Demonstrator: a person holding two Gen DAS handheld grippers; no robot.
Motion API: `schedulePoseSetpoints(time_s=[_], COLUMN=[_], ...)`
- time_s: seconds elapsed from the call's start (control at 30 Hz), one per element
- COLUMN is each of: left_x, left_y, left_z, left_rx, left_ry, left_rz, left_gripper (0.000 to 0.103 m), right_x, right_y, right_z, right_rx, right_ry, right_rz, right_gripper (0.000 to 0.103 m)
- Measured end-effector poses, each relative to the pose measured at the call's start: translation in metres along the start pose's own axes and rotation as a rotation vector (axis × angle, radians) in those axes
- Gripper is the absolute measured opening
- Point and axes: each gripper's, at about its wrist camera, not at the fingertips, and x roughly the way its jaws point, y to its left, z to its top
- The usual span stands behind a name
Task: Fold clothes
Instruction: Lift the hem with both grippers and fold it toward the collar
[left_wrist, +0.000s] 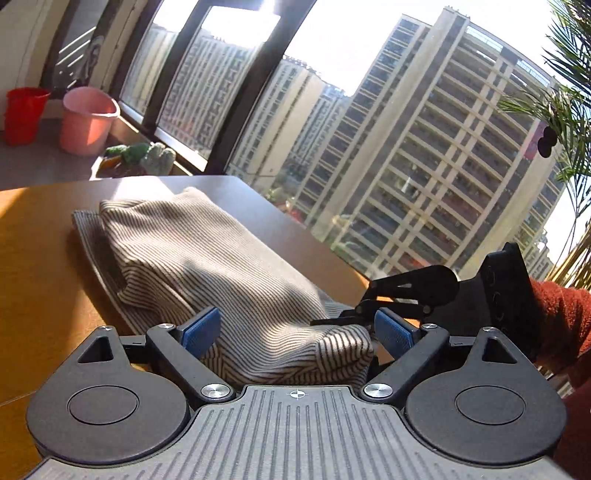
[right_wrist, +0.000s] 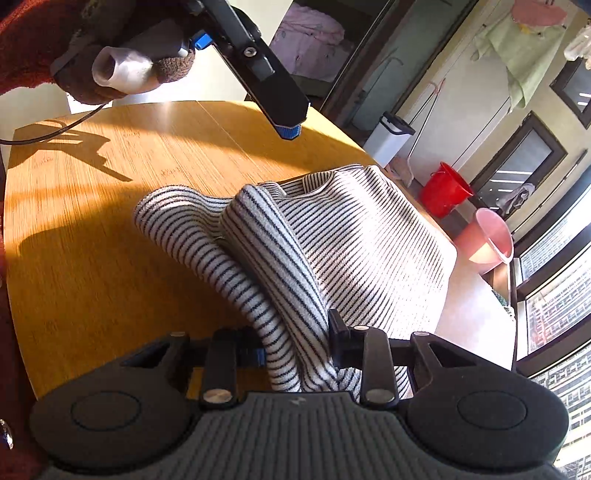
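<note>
- Sunlit and ringed by tall windows, the room holds one round bamboo-coloured wooden tabletop that carries the work.
- Right gripper: its fingers are clenched on a rolled fold of the one black-and-white striped knit jumper, lifting that fold off the tabletop.
- Left gripper: its blue-padded fingers stand spread, a bunched corner of the jumper lying between them. In the right wrist view the pads look clear of the cloth.
- Judgement: the jumper lies part-folded, body flat, neckline at the far side. To do this fold well, carry the lifted fold over low and level, lay it square on the flat body, and let go only once it rests, so the roll does not spring back.
- Count: one jumper, two grippers, one tabletop.
- Farther out: one red plastic bucket and one pink plastic bucket stand by the window.
</note>
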Motion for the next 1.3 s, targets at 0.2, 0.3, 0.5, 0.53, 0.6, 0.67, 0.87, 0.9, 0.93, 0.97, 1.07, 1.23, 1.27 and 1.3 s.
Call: schedulePoseSetpoints(time_s=[0.2, 0.3, 0.5, 0.53, 0.6, 0.67, 0.87, 0.9, 0.93, 0.97, 1.07, 1.23, 1.27, 1.3], left_x=[0.031, 0.054, 0.062, 0.061, 0.059, 0.06, 0.059, 0.059, 0.059, 0.058, 0.056, 0.045, 0.046, 0.048], left_y=[0.019, 0.026, 0.049, 0.053, 0.061, 0.071, 0.081, 0.078, 0.075, 0.074, 0.074, 0.079, 0.08, 0.081], left_z=[0.012, 0.008, 0.002, 0.002, 0.001, 0.001, 0.001, 0.001, 0.0, 0.0, 0.0, 0.002, 0.003, 0.003], left_rx=[-0.088, -0.095, -0.146, -0.16, -0.191, -0.229, -0.211, -0.198, -0.187, -0.182, -0.171, -0.176, -0.184, -0.193], left_ry=[0.011, 0.078, 0.112, 0.112, 0.11, 0.104, 0.118, 0.123, 0.126, 0.126, 0.118, 0.066, 0.067, 0.067], left_rz=[-0.021, 0.015, 0.008, -0.002, -0.021, -0.036, -0.043, -0.038, -0.033, -0.031, -0.031, -0.045, -0.043, -0.041], left_gripper=[0.058, 0.056, 0.054, 0.054, 0.054, 0.054, 0.055, 0.055, 0.055, 0.056, 0.059, 0.082, 0.082, 0.082], right_x=[-0.049, -0.062, -0.06, -0.057, -0.044, -0.026, 0.029, 0.037, 0.04, 0.038, 0.034, 0.006, 0.0, -0.005], right_y=[0.009, 0.008, -0.021, -0.027, -0.04, -0.056, -0.102, -0.109, -0.111, -0.11, -0.108, -0.082, -0.077, -0.071], right_z=[0.015, 0.023, 0.044, 0.046, 0.051, 0.055, 0.069, 0.071, 0.073, 0.073, 0.072, 0.037, 0.03, 0.023], right_rx=[-0.045, -0.07, -0.101, -0.109, -0.106, -0.09, -0.042, -0.037, -0.044, -0.054, -0.085, -0.139, -0.149, -0.152], right_ry=[0.044, 0.039, -0.043, -0.06, -0.078, -0.086, -0.111, -0.114, -0.117, -0.122, -0.139, -0.182, -0.189, -0.197], right_rz=[0.047, 0.04, -0.036, -0.052, -0.064, -0.064, -0.062, -0.06, -0.055, -0.058, -0.068, -0.162, -0.185, -0.206], right_gripper=[0.029, 0.029, 0.03, 0.03, 0.033, 0.033, 0.033, 0.033, 0.033, 0.033, 0.033, 0.032, 0.032, 0.032])
